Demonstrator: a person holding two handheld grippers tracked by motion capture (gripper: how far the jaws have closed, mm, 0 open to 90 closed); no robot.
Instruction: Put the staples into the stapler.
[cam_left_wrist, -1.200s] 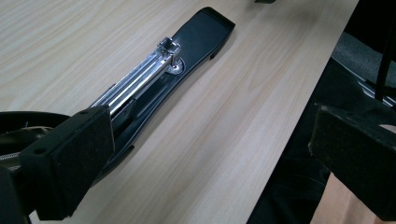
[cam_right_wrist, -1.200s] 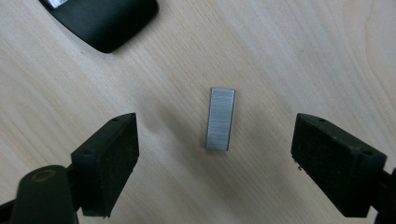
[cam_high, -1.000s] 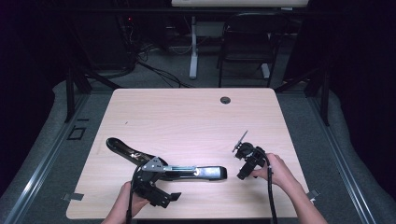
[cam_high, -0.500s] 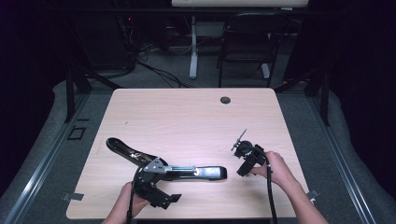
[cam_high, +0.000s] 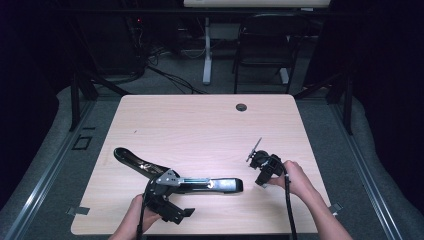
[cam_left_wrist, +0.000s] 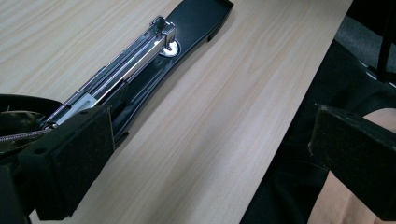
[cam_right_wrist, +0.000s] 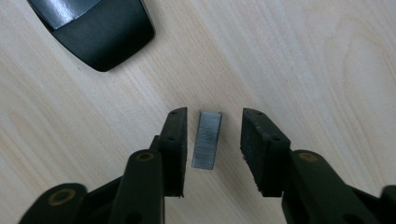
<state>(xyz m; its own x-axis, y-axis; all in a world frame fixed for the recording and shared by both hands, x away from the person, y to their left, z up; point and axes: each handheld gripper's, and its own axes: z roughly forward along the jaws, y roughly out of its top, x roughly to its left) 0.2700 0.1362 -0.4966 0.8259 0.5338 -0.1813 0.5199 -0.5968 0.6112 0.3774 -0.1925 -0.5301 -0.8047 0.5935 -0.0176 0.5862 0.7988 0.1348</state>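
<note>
Near the lower right of the high view, the right gripper (cam_high: 262, 169) sits low over the pale wooden table (cam_high: 200, 125), held by the person's right hand (cam_high: 296, 179). Its own view looks straight down on a short strip of staples (cam_right_wrist: 207, 139) lying flat on the wood at the centre of the frame. The two black jaws stand on either side of the strip, and they have just been closing; a narrow gap shows on the left of the strip and a wider one on the right, so the pads do not press it yet. At the upper left of that view lies the rounded black end of the stapler (cam_right_wrist: 95, 25).

Toward the lower left of the high view the stapler (cam_high: 175, 180) lies opened out, its black base reaching up-left and its metal magazine stretching right. The left gripper (cam_high: 167, 205) rests beside it, and in its own view its fingers (cam_left_wrist: 70, 163) are wide apart with nothing between them; the open staple channel (cam_left_wrist: 126, 63) runs toward the top of that frame.
</note>
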